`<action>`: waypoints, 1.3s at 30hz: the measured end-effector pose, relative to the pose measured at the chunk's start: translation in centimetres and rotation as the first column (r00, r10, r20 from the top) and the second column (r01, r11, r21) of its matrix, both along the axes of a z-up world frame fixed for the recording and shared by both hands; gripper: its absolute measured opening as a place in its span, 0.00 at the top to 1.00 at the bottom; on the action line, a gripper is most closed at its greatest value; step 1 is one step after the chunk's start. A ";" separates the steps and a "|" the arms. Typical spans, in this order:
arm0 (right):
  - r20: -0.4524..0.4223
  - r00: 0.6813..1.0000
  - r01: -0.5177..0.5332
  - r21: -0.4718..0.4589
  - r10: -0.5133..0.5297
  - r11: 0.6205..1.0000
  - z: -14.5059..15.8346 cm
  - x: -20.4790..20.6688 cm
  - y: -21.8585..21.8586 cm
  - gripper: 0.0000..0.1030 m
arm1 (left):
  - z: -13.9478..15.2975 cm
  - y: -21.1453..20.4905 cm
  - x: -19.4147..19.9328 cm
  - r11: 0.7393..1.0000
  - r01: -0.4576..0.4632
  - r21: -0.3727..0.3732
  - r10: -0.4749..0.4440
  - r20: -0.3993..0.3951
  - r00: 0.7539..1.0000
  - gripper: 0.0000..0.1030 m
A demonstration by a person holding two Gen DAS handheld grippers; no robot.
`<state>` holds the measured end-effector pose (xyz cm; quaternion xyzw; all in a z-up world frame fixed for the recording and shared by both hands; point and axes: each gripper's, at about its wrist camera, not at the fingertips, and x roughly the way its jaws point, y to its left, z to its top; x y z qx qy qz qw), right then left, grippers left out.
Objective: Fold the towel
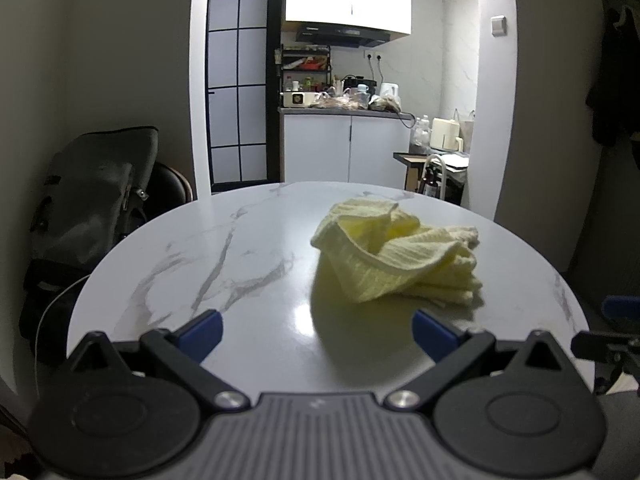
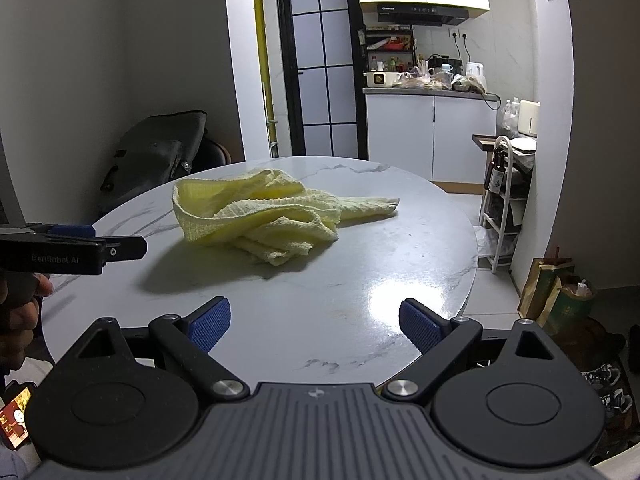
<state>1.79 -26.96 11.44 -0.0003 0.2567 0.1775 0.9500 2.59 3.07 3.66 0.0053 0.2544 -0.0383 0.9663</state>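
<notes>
A pale yellow towel [image 1: 394, 254] lies crumpled in a loose heap on the round white marble table [image 1: 224, 256]. My left gripper [image 1: 318, 334] hovers over the table's near edge, open, with nothing between its blue pads; the towel is just ahead and slightly right of it. In the right wrist view the same towel [image 2: 264, 214] sits toward the table's far left, well ahead of my right gripper [image 2: 314, 326], which is open and holds nothing. The left gripper [image 2: 100, 246] shows side-on at the left edge there, held by a hand [image 2: 24, 308].
A dark bag [image 1: 88, 208] leans on a chair left of the table. Beyond is a kitchen counter [image 1: 344, 110] with clutter, and a white rack [image 2: 506, 200] with bottles stands to the right. Paper bags [image 2: 556, 296] sit on the floor at the right.
</notes>
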 end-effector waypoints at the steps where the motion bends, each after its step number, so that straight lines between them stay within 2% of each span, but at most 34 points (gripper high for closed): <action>1: 0.000 1.000 -0.001 0.000 0.001 1.000 0.0 0.0 0.0 0.08 | 0.0 0.0 -0.1 1.000 0.002 0.000 -0.002 -0.001 1.000 0.00; 21: -0.002 1.000 0.002 -0.031 -0.002 1.000 -0.1 -0.1 1.0 0.08 | -0.2 0.0 -0.5 0.999 0.029 -0.023 -0.029 -0.004 1.000 0.00; 39: 0.019 1.000 0.004 -0.030 -0.003 1.000 0.4 -0.1 0.6 0.08 | 0.1 0.2 -1.1 1.000 0.028 -0.006 -0.028 0.006 1.000 0.03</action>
